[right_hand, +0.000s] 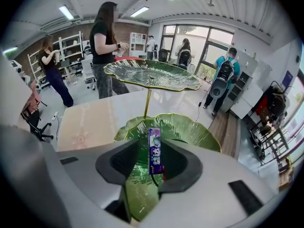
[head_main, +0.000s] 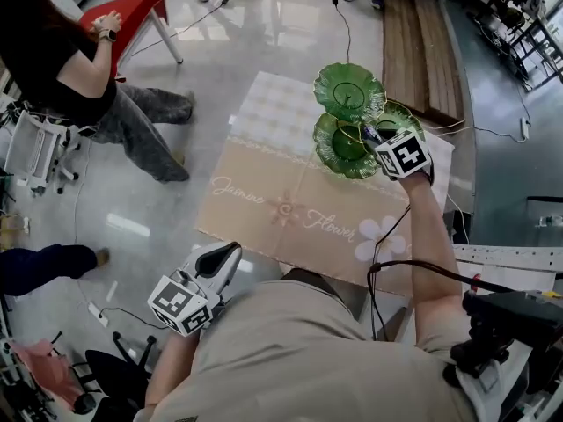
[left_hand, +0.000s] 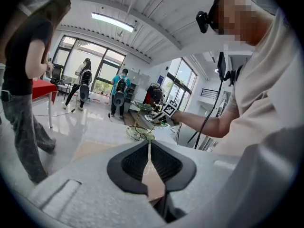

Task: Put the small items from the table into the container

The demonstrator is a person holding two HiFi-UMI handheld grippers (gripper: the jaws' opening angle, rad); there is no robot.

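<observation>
The container is a green leaf-shaped tiered dish on a gold stem, standing at the far right of the beige flowered tablecloth. My right gripper reaches down over its lower plate. In the right gripper view a small purple packet stands upright between the jaws of my right gripper. It leans on the right pad, with a gap to the left pad. My left gripper hangs off the table's near left edge, pads together and empty. From there the dish shows far ahead.
A person in a black top stands by a red table at the left. Cables run over the glossy floor. A dark device on a stand sits at my right. More people stand near the windows.
</observation>
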